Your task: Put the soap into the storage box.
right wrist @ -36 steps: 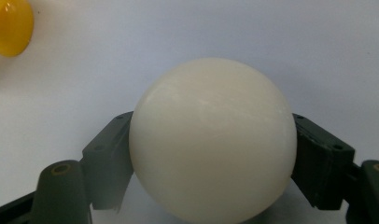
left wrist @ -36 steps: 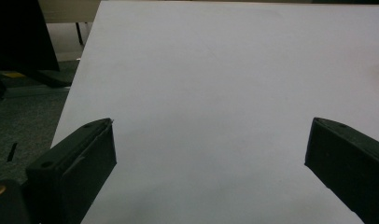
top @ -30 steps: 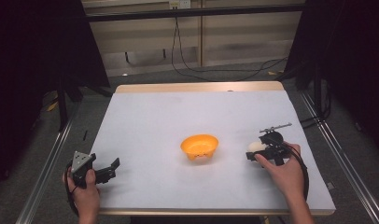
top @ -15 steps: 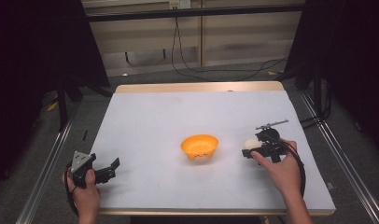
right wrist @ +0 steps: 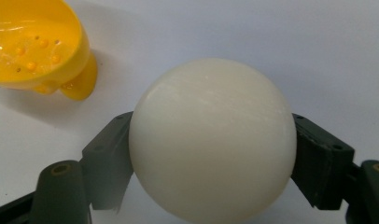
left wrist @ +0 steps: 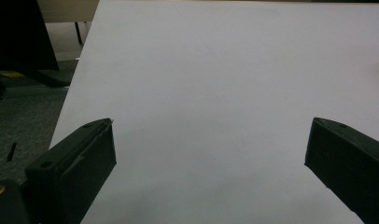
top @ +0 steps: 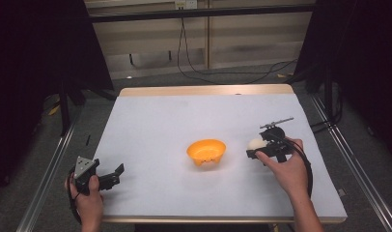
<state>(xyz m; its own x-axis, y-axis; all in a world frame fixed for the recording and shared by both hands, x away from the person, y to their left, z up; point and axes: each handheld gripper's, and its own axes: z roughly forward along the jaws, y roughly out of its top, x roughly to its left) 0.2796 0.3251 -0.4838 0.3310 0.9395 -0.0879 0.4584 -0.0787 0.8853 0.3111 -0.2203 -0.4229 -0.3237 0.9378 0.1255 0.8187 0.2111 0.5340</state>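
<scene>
The right hand-held gripper (top: 254, 149) is clamped on a smooth, cream-white ball (top: 255, 143); in the right gripper view both black jaws press against opposite sides of the ball (right wrist: 211, 158), which sits squarely between them. In the high view this right hand-held gripper and its ball are over the right half of the bench (top: 150, 121), nearer the near edge than the far one and well in from the right edge; whether the ball clears the surface cannot be told with certainty. A small orange plastic bowl (top: 206, 151) with short feet stands upright near the middle of the bench, close to the left of the ball and apart from it; in the right gripper view the bowl (right wrist: 38, 51) appears at upper left, its inner surface glossy. The left hand-held gripper (top: 114, 176) lies low at the near left corner of the bench, held in the person's left hand (top: 88, 198), its jaws spread wide with nothing between them; in the left gripper view only bare white bench surface (left wrist: 215, 93) lies between the jaws. The two hand-held grippers are well apart.
</scene>
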